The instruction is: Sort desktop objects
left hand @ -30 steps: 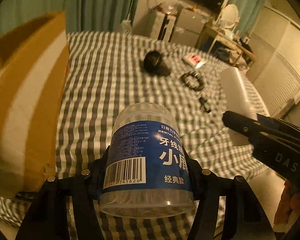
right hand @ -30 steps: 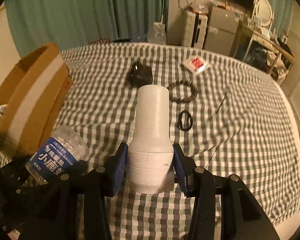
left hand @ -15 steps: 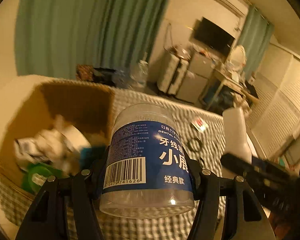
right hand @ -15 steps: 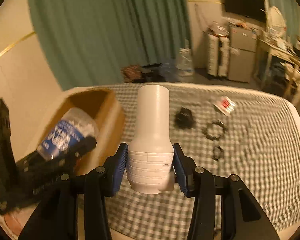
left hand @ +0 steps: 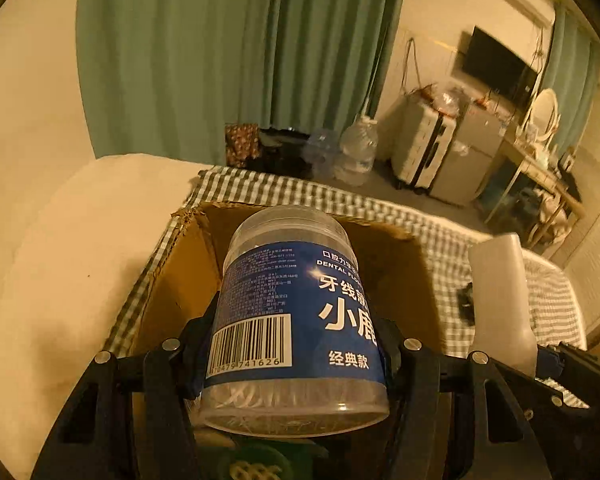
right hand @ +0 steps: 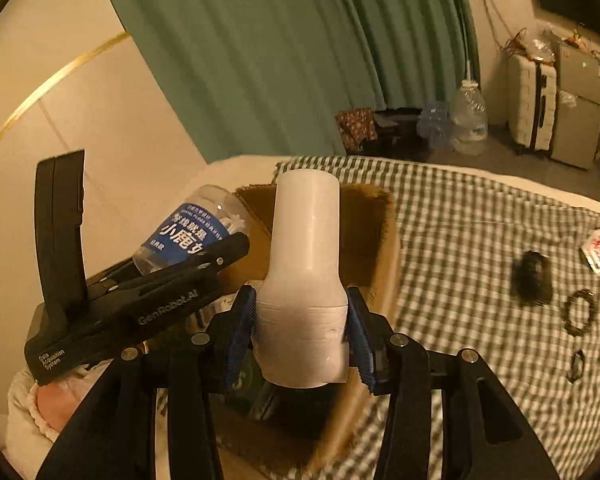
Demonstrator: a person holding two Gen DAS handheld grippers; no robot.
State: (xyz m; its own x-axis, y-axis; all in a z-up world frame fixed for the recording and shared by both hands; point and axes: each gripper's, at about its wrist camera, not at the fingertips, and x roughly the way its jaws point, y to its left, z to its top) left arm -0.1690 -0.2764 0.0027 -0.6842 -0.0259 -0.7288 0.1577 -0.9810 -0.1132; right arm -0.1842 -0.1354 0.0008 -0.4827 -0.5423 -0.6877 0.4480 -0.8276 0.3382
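Both claws loaded, both over the cardboard box (left hand: 172,276) at the bed's near-left corner.

L claw (left hand: 296,344): clamped on a clear floss jar (left hand: 296,320) w/ blue label, gripped low on the body, pads on either side. Jar lay along the fingers, lid end forward, over the box opening.

R claw (right hand: 300,320): clamped on a white bottle (right hand: 304,264), pads on the wide lower part, narrow end forward. Also above the box, just beside the L claw; from the R view the L claw's body (right hand: 140,300) sat close to the bottle's left.

Box already had stuff in it: something green (left hand: 252,464) at the bottom, rest too dark to tell.

Left on the checked bedspread (right hand: 460,240), well apart from the box: a dark lump (right hand: 532,276), a bead bracelet (right hand: 578,312), a small black ring (right hand: 578,364), a red-and-white packet (right hand: 598,250).

Risks, my read:
- Two claws crowded over one opening. If both let go together, jar and bottle could knock each other, or one claw could clip the other on the way out.
- Bottle sat near the box's right wall (right hand: 384,248). Release too far that side and it could hit the rim and roll onto the bed.
- Jar smooth and round; if dropped from high up it could bounce off the contents or pop its lid.
- Box walls soft and torn at a corner; a nudge could shift the box on the bedding.
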